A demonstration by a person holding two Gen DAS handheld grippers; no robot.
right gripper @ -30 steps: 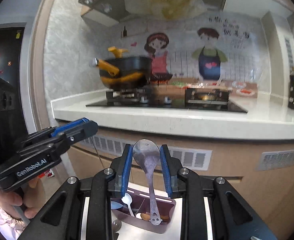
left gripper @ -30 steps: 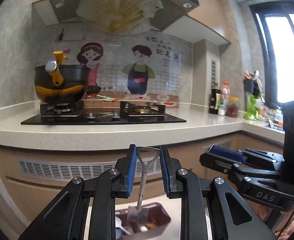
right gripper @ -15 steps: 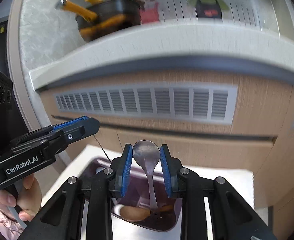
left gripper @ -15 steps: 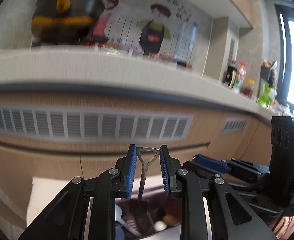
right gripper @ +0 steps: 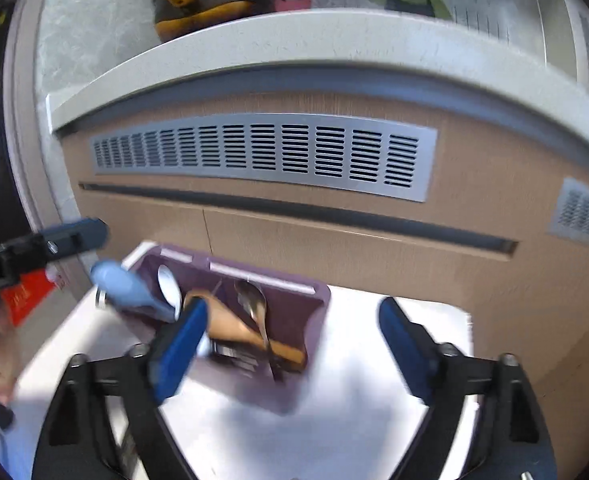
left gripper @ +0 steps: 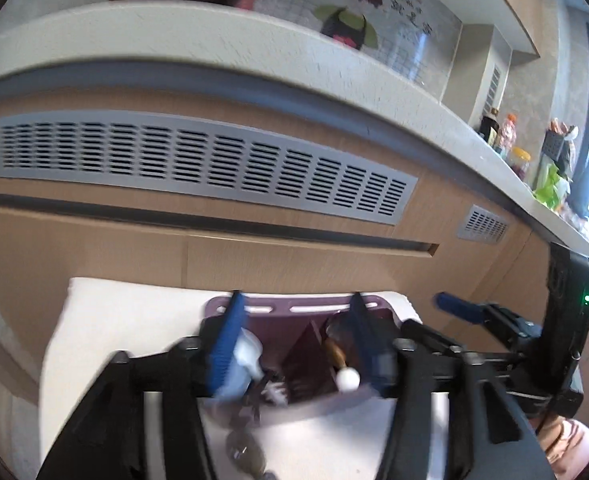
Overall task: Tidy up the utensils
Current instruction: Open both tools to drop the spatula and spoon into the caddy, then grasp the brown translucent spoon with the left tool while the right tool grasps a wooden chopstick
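We hold both grippers low over a purple utensil caddy that sits on a white tabletop just in front of wood-fronted kitchen cabinets with a grey vent grille. Our right gripper is spreading its blue pads wide, with nothing pressed between them; a metal spoon stands in the caddy, bowl up, leaning across a wooden spoon, and a small white spoon sits in the next compartment to the left. A pale blue handle pokes over the caddy's left wall. Our left gripper is also opening, its pads either side of the caddy's top and clear of the utensils; the blur hides exactly what lies under it, though a white-tipped piece shows in the right compartment. Above, a black and yellow pot stands on the counter
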